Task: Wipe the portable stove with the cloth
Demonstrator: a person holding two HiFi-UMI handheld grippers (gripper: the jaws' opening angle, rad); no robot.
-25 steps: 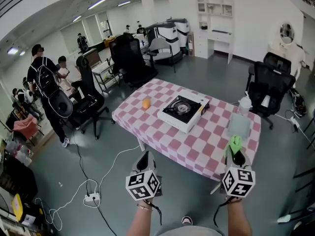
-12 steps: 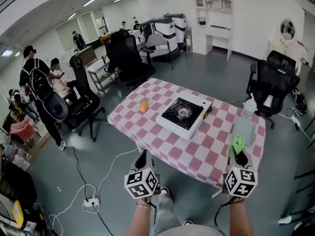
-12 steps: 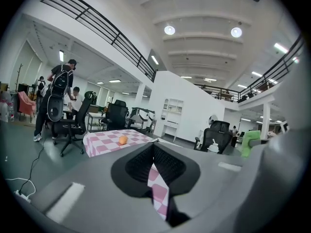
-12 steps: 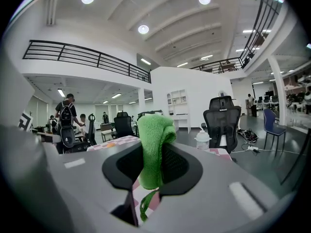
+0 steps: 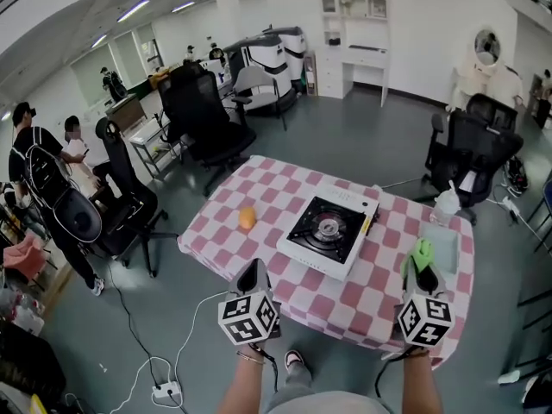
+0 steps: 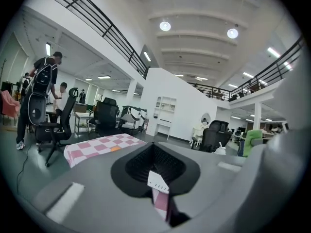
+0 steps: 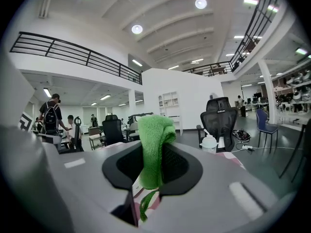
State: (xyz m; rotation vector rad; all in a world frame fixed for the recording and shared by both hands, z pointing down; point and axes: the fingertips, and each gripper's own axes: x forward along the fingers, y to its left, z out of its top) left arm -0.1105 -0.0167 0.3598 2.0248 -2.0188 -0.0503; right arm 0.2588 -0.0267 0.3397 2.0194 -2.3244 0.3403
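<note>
**Green cloth held in the right gripper, short of the stove**

Nearest, the left gripper (image 5: 253, 280) has its jaws drawn together with nothing between them, and it sits at the near edge of the desk (image 5: 226, 231), which wears a pink-and-white check cover. The right gripper (image 5: 421, 272) is clamped on a green cloth (image 5: 421, 253), whose folded end sticks up beyond the jaws while a thin strand hangs below. It is above the desk's near right part.

The portable stove (image 5: 328, 231) lies farther in, between the two grippers and to the left of the cloth, clear of it. A small orange object (image 5: 247, 218) rests left of the stove. A white bottle (image 5: 444, 205) stands at the far right edge. Black office chairs (image 5: 470, 149) stand beyond the desk.
</note>
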